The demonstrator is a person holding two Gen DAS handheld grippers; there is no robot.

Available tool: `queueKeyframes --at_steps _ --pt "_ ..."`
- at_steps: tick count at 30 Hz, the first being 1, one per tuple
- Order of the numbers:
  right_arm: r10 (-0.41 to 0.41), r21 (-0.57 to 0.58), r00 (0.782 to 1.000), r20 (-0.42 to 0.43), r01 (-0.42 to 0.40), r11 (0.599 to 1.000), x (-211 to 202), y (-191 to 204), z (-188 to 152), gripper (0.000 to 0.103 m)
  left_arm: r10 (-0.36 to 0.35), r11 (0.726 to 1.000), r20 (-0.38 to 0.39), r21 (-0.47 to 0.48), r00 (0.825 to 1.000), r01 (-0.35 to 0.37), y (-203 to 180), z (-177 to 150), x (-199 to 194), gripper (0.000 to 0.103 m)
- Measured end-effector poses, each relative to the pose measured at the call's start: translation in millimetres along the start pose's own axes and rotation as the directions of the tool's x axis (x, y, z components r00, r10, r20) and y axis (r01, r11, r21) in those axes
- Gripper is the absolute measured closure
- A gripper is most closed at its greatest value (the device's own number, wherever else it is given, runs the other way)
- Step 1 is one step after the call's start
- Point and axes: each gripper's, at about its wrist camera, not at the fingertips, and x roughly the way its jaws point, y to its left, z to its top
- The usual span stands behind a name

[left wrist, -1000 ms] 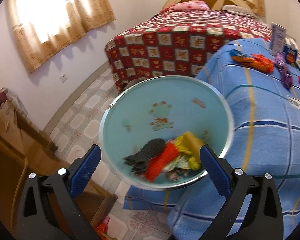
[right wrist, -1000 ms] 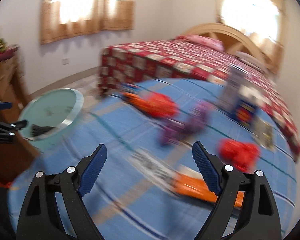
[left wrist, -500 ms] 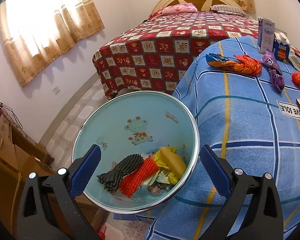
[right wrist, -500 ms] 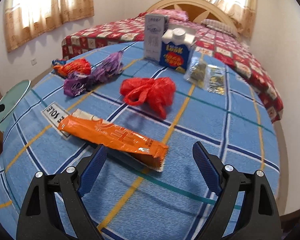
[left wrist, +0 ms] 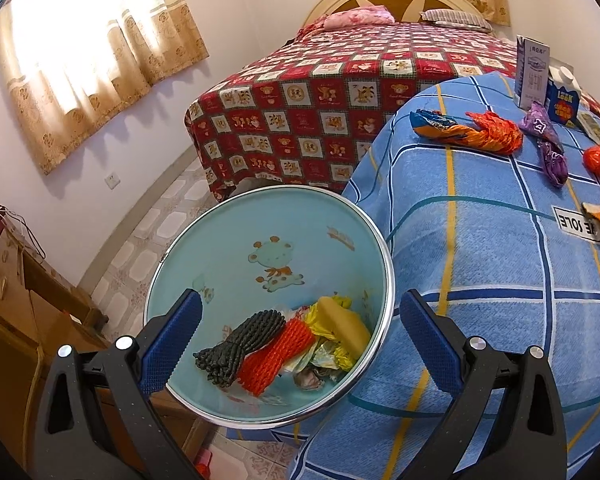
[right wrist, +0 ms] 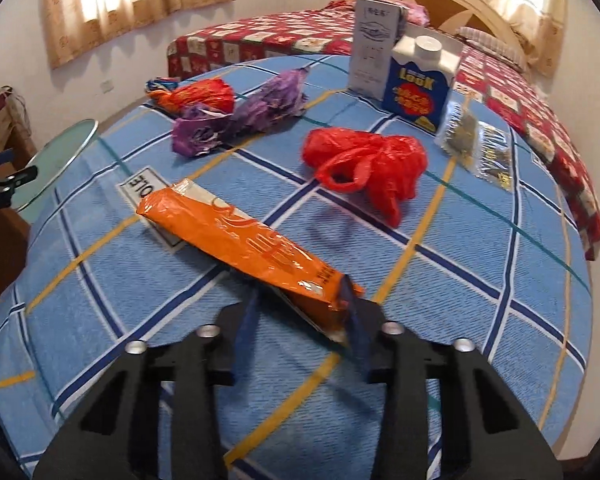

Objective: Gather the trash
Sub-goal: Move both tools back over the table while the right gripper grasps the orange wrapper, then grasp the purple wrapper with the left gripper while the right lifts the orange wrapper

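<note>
A light-blue bin (left wrist: 260,248) with a chrome rim stands beside the blue-cloth table (left wrist: 480,264); inside lie black and orange netting and yellow wrappers (left wrist: 284,344). My left gripper (left wrist: 300,332) is open over the bin's mouth, holding nothing. My right gripper (right wrist: 300,312) is narrowing around the near end of a long orange wrapper (right wrist: 240,236) lying on the table (right wrist: 440,288), fingers blurred. A red plastic bag (right wrist: 364,164), purple wrapper (right wrist: 240,116) and crumpled orange wrapper (right wrist: 196,94) lie further back.
A blue carton (right wrist: 420,80), a white box (right wrist: 374,54) and clear packets (right wrist: 476,144) stand at the table's far side. A white label (right wrist: 140,188) lies under the orange wrapper. A bed with a red patterned cover (left wrist: 332,96) is behind. A wooden cabinet (left wrist: 16,312) is left.
My right gripper swung over the table, came down to the orange wrapper, and its fingers have closed in from wide open. The left gripper stayed open over the bin and drew slightly nearer.
</note>
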Motion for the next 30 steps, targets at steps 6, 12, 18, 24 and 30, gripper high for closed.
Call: queueKeyframes --at_steps 6,12,18,24,30 --pt "0.04 -0.011 0.999 0.01 -0.04 0.999 -6 13 -7 0.086 -0.004 1.0 0.002 0.006 1.0 0.004 0 2 0 0.006" --pt "0.057 0.025 0.996 0.073 -0.059 0.998 -23 19 -10 0.099 -0.014 1.0 0.013 0.01 1.0 0.013 -3 6 -4 0.006" --pt "0.036 0.076 0.985 0.169 -0.049 0.996 -55 22 -12 0.099 -0.046 0.999 0.046 0.016 0.998 0.045 -18 22 -11 0.006" --pt "-0.112 0.177 0.959 0.261 0.066 0.982 -83 8 -14 0.099 -0.11 0.993 0.113 0.063 0.988 0.103 -62 47 -25 0.006" --pt "-0.31 0.315 0.926 0.214 0.235 0.92 -75 -34 -18 0.099 -0.18 0.98 0.12 0.107 0.976 0.168 -118 73 -18 0.006"
